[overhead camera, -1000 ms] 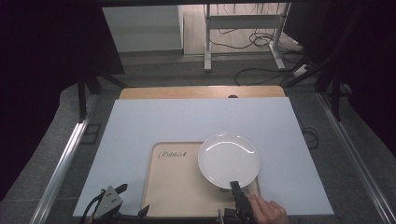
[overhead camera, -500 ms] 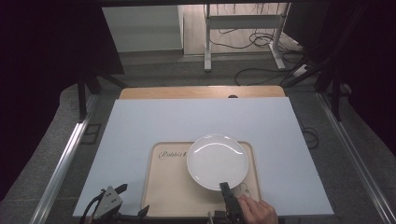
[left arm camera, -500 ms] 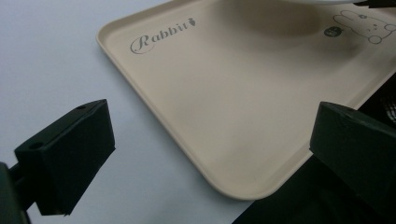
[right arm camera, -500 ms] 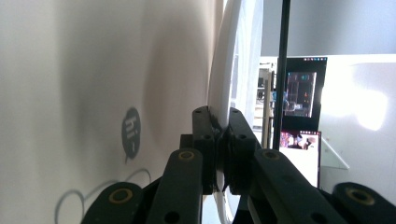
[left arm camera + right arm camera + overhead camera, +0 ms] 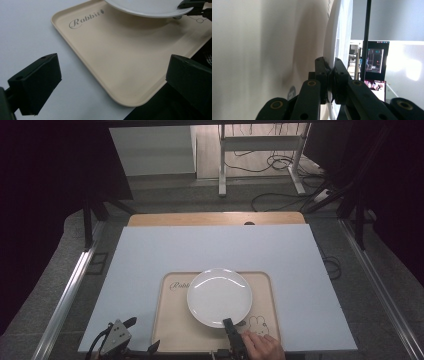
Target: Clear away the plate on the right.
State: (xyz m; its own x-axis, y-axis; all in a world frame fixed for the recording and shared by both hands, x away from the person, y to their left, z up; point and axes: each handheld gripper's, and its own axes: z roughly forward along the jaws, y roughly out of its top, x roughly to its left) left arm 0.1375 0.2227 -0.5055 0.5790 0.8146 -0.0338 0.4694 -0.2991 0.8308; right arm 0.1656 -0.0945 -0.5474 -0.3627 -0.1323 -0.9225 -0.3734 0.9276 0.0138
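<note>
Right tongs (image 5: 229, 324) are clamped on the near rim of the white plate (image 5: 219, 296), held above the tray (image 5: 172, 332); lower it level, while left tongs (image 5: 131, 322) rest apart.

I'm looking into what reads as a lab or recording room, not a home. My surface (image 5: 210, 250) is a pale board on a wooden top, framed left and right by metal rails (image 5: 65, 295) over grey carpet (image 5: 45, 320). At the far side, cables (image 5: 272, 160) trail across the floor around a metal stand (image 5: 260, 150). The right gripper view catches a lit monitor (image 5: 375, 61) in the distance.
</note>
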